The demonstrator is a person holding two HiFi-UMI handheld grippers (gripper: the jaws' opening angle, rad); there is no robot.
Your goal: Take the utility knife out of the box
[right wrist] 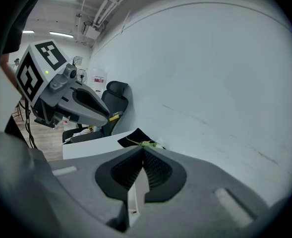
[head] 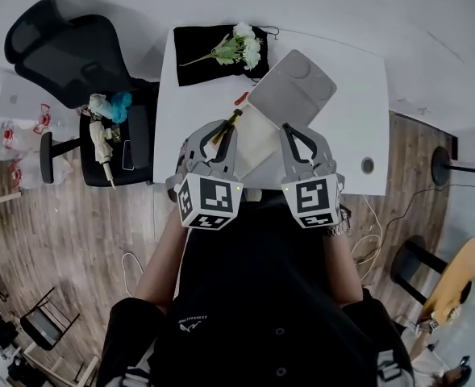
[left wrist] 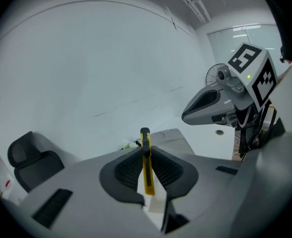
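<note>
Utility knife [left wrist: 146, 165], yellow with a black tip, stands upright and clamped between the ribbed pads of the left gripper [head: 221, 133], clear of the box [head: 252, 142] and above its left edge. In the head view both grippers are held side by side in front of the person's dark shirt, over the near side of the white table [head: 358, 79].

The right gripper [head: 292, 137] has its jaws closed, the tips meeting, with a thin white edge pinched lower between the pads; it looks like the wall of the box, though I cannot be sure.

The box lies open just beyond the grippers, its grey lid [head: 295, 87] folded back. A small red object [head: 241, 99] lies beside it. Farther off, white flowers [head: 241, 47] rest on a black cloth [head: 197, 51] at the table's far edge. A black office chair [head: 52, 43] stands beyond the table's left side.
</note>
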